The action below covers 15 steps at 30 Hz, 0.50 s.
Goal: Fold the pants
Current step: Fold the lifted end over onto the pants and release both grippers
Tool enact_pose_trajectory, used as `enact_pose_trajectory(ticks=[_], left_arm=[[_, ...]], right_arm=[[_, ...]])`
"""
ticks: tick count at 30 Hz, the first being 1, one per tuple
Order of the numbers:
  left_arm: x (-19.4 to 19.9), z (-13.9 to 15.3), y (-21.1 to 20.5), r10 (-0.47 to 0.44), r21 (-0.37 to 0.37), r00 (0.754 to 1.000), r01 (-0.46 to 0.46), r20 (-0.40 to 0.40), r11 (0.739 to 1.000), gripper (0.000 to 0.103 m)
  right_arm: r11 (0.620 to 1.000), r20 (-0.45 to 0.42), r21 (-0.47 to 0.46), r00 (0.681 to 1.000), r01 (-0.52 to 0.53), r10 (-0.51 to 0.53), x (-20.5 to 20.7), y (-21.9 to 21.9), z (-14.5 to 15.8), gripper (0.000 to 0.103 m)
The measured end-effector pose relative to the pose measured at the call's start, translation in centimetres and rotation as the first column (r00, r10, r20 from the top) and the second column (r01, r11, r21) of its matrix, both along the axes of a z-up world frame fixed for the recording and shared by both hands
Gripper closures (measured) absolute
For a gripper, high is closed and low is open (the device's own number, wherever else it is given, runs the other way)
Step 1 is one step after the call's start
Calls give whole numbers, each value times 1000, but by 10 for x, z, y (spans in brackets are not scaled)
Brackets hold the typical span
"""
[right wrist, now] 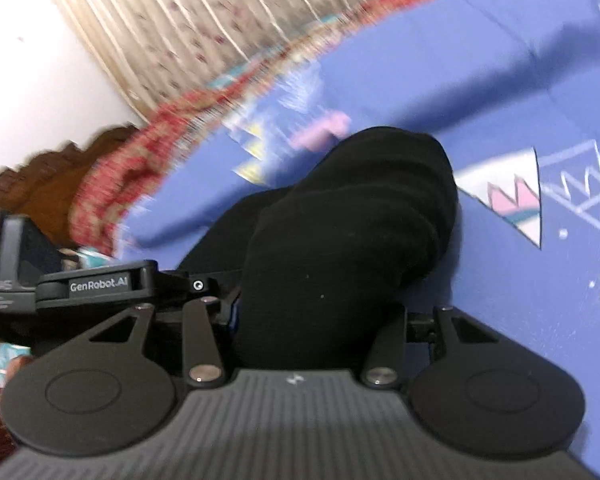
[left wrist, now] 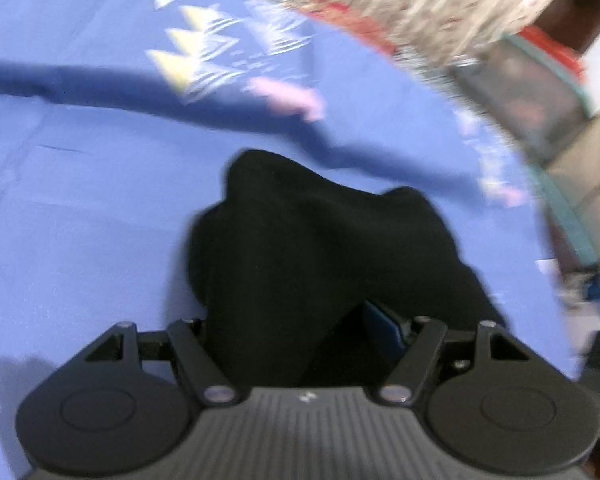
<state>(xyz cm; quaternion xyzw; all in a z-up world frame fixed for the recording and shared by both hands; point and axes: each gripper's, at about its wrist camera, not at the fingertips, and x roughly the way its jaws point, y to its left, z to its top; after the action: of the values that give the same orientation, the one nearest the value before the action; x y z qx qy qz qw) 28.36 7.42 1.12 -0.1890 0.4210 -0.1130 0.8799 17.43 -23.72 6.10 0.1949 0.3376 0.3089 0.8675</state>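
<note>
Left gripper (left wrist: 300, 320) clamps black pants (left wrist: 320, 240) over blue sheet (left wrist: 80, 200).

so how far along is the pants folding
Early to middle, by the look of it. Both tools, left and right, grip bunched black pants above the blue bedsheet. No flat, finished fold shows. Left to do: lay them down and square the fold.

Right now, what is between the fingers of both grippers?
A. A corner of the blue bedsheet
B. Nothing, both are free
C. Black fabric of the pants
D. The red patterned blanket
C: in each wrist view the black pants bunch up straight out of the left gripper and the right gripper, above the blue bedsheet.
</note>
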Motion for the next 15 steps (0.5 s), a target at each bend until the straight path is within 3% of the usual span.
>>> enact_pose_trajectory(ticks=[2, 4, 8, 15], left_arm=[[2, -13, -7, 49, 82, 998, -47, -26, 996, 10], [-7, -9, -9, 82, 87, 997, -81, -7, 993, 10], [-39, 14, -21, 95, 158, 995, -98, 23, 983, 9], [-116, 53, -42, 117, 235, 991, -127, 58, 964, 7]], right_arm=[[999, -56, -8, 998, 40, -41, 8, -1, -13, 45], [997, -98, 45, 994, 61, -56, 8, -10, -14, 42], [994, -81, 0, 990, 114, -113, -17, -23, 4, 29], [974, -32, 1, 974, 225, -224, -96, -50, 23, 21]])
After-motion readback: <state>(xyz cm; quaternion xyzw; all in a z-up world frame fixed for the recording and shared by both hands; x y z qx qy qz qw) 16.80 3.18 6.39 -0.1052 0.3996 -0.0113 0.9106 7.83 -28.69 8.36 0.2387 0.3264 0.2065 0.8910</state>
